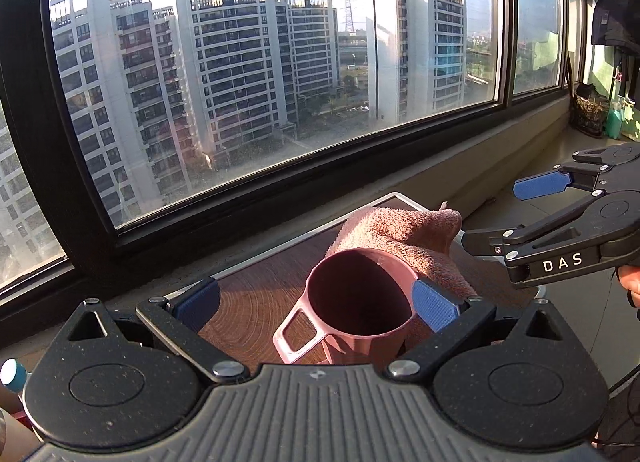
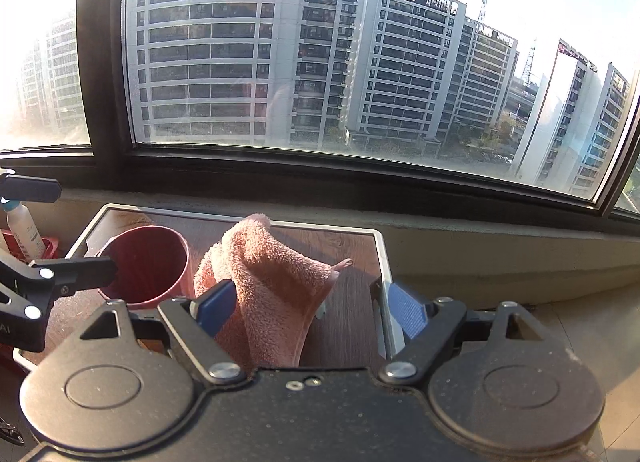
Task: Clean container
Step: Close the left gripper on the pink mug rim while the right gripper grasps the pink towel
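**Cup Not Yet Held, Towel Not Yet Taken: Risks of Tipping and Slipping**

Noted at the far left a white bottle [image 2: 24,229] in a red basket [image 2: 52,246], just beside the desk [image 2: 382,254] and close enough to be knocked by a wide swing.

Found the pink cup [image 2: 148,262] upright on the left part of the desk, mouth up, with its handle [image 1: 298,336] turned toward the left wrist camera. Saw the left gripper [image 1: 316,304] spread wide around the cup, holding nothing; its right pad [image 1: 434,308] looked very near the rim, the other pad well apart from the wall. Judged a risk here: closing off-centre could push the light cup sideways or tip it before both pads met it. Judged also that catching the handle instead of the wall could turn the cup in the grip.

Found the pink towel [image 2: 272,274] just to the right of the cup, standing in a loose fold and perhaps touching it. Saw the right gripper [image 2: 310,310] wide open too, empty, with the fold between its fingers and one pad against the cloth. Feared a thin pinch on one layer only, so that the towel might slide out during wiping. Feared as well dragging the towel against the free cup and pushing it toward the left edge of the desk.
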{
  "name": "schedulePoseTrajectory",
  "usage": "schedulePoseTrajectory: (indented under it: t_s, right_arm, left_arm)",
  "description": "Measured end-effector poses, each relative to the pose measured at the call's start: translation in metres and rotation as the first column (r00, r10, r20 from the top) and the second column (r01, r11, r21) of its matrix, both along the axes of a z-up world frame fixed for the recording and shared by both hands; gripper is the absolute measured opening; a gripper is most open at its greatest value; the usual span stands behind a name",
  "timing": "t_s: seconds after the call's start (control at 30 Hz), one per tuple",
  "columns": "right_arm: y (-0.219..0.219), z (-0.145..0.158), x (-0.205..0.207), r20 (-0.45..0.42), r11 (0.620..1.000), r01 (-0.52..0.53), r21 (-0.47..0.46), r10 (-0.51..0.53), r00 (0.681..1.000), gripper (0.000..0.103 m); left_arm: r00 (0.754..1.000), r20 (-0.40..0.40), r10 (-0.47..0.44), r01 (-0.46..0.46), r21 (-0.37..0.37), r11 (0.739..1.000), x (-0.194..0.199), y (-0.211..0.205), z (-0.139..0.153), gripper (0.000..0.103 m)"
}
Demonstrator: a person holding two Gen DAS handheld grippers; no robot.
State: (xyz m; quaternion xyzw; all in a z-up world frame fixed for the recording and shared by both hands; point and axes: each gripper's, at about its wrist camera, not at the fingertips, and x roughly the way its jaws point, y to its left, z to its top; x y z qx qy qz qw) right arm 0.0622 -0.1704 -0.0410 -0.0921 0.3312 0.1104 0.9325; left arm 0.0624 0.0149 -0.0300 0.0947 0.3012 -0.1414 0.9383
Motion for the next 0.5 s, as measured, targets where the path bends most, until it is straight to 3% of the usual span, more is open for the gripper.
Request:
schedulePoseTrajectory:
  t_s: [0.13, 0.27, 0.5]
  right_arm:
    - [0.002, -0.006, 0.014, -0.022, 1.000, -0.016, -0.024, 0.015, 1.000, 0.083]
    - [0.007, -0.010, 0.025, -0.040, 1.000, -0.017, -0.013, 0.016, 0.999, 0.083]
    - [0.018, -0.026, 0.038, -0.067, 0.998, -0.038, -0.044, 0.035, 0.997, 0.083]
  left_arm:
    - [0.995, -0.013, -0.103, 0.104, 0.034, 0.994, -0.004, -0.003, -0.007, 0.102]
    - [0.971, 0.035, -0.238, 0.234, 0.099, 0.967, -0.015, -0.020, -0.004, 0.102]
    - [0.940, 0.005, -0.341, 0.330, 0.231, 0.915, -0.009, -0.045, -0.015, 0.076]
